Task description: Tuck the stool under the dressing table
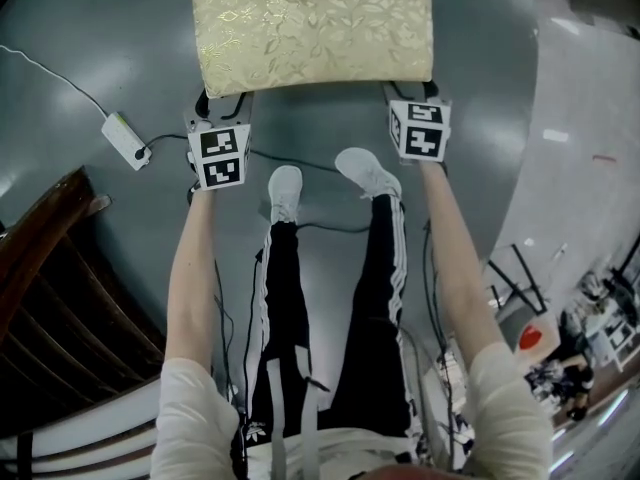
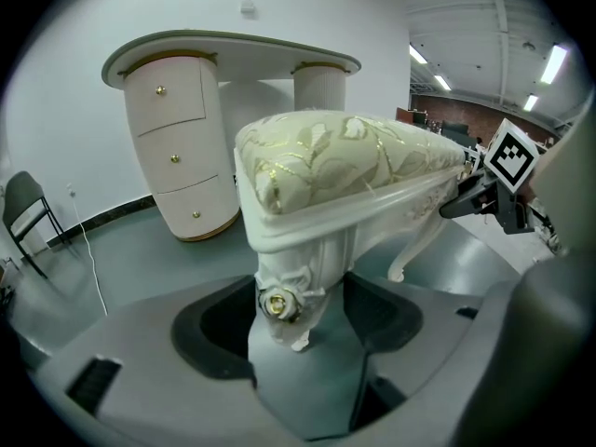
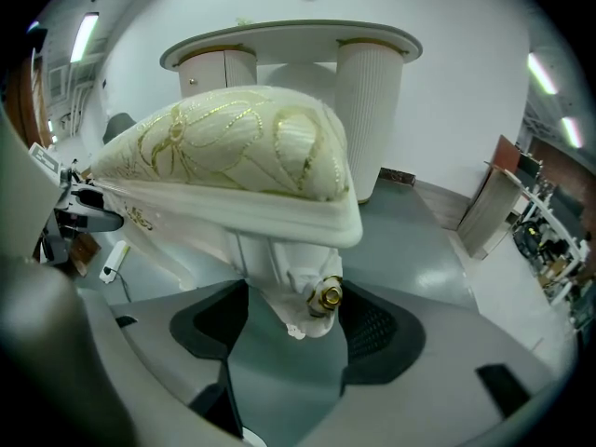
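Upright stool (image 1: 312,28) on the floor (image 1: 100,28) in front of the dressing table (image 2: 233,59), apart from it, not under it, long axis lying side to side along the table's front. Left claw (image 2: 291,305) clamped on the stool's near left corner leg, right claw (image 3: 293,315) on the near right one.

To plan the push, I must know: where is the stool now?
In the head view the stool is at top centre, ahead of the person's shoes. The gripper views show the dressing table beyond it, not touching.
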Demonstrator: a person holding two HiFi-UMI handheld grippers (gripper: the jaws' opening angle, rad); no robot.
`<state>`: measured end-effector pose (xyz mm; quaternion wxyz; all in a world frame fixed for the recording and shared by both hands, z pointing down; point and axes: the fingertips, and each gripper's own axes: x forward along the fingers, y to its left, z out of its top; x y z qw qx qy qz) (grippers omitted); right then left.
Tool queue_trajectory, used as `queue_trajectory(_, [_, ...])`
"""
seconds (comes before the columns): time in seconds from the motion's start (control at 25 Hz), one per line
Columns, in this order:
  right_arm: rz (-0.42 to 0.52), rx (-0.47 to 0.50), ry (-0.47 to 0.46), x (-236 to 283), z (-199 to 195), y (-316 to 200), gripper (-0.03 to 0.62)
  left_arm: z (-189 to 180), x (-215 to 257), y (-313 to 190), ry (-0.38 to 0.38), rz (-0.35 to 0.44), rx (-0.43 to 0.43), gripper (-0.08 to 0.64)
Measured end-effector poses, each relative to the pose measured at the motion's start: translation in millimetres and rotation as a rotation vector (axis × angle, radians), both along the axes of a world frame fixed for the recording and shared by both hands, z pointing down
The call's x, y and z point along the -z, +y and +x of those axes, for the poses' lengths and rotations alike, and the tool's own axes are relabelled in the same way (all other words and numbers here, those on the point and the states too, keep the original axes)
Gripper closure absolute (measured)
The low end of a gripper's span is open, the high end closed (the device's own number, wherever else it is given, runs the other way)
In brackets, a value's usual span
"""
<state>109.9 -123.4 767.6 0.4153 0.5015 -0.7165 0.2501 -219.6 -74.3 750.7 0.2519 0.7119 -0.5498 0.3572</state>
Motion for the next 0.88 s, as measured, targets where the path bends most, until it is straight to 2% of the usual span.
queue_trajectory(0.24, [-0.003,0.004,0.009,1.0,-0.2,0.5,0.293,2.7,-1.4,-1.6,0.049,-0.025,-0.028,0.268])
queue_trajectory(0.44, [-0.017,0.019,0.034,-4.4,0.2,0.8,0.298,1.6,-1.9,-5.3,0.022,-0.023,-0.147,0.268])
queue_trajectory(0.68, [-0.053,-0.02,0.073,-6.1,3.6,7.7,0.302,1.0,-8.0,-8.3,0.034,-0.017,-0.171,0.27])
queue_trajectory(0.88, [-0.07,-0.026,0.044,-1.7,-7.0,9.5,0.305,-0.4,-8.9,-8.4,0.029,-0.029,-0.166,0.27])
